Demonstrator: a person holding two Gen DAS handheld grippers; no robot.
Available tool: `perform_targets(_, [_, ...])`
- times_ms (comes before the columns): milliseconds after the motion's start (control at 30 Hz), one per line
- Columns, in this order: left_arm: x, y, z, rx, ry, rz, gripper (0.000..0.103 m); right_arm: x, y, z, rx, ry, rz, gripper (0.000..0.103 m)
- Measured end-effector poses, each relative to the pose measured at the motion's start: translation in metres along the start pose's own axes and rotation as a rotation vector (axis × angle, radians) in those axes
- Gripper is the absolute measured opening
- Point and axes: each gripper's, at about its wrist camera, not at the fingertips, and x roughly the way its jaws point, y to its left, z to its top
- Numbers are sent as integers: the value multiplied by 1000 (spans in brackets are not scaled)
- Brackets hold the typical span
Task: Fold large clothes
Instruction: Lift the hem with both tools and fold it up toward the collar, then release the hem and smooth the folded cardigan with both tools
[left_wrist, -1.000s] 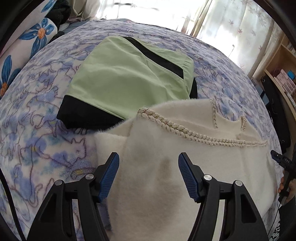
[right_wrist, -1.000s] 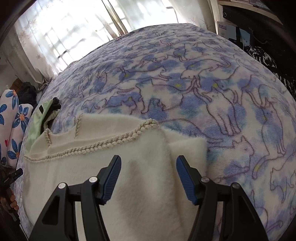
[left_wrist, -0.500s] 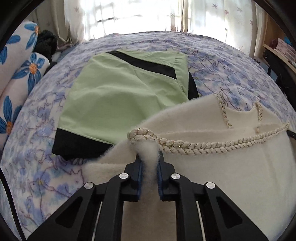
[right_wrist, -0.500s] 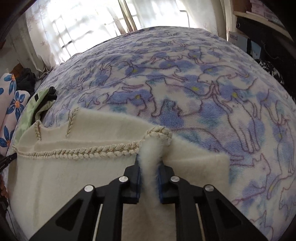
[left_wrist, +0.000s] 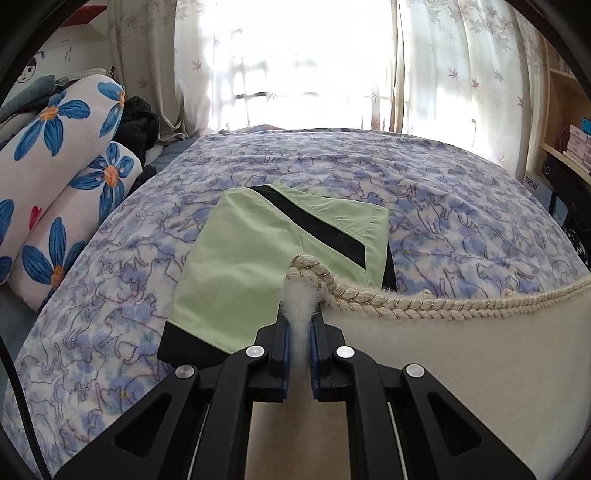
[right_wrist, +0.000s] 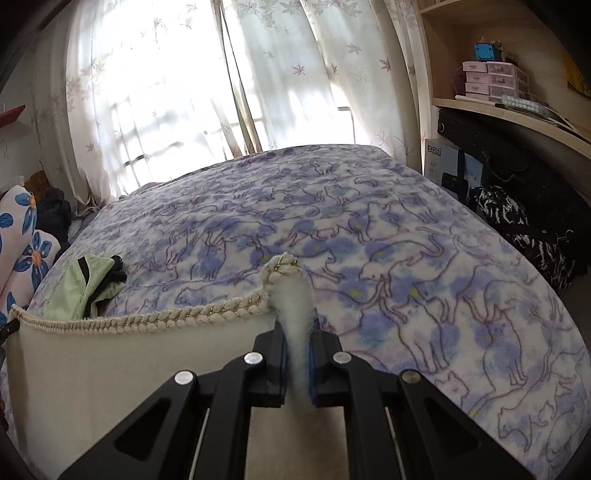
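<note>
Your cream fleece garment (left_wrist: 461, 369) fills the lower right of the left wrist view, its rope-braided edge (left_wrist: 424, 304) stretched taut across the frame. Both corners are pinched into upright tufts; the fabric hangs lifted above the bed.

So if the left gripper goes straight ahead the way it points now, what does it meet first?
Probably the folded green and black garment lying on the cat-print bedspread. The left gripper, shut on the braided edge of the cream fleece garment, points down toward it, though depth is hard to judge in this view.
</note>
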Motion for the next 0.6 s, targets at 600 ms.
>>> perform_targets(600, [45,12,-45,-37,108,89,33,36,11,-36,14,162,-139,21])
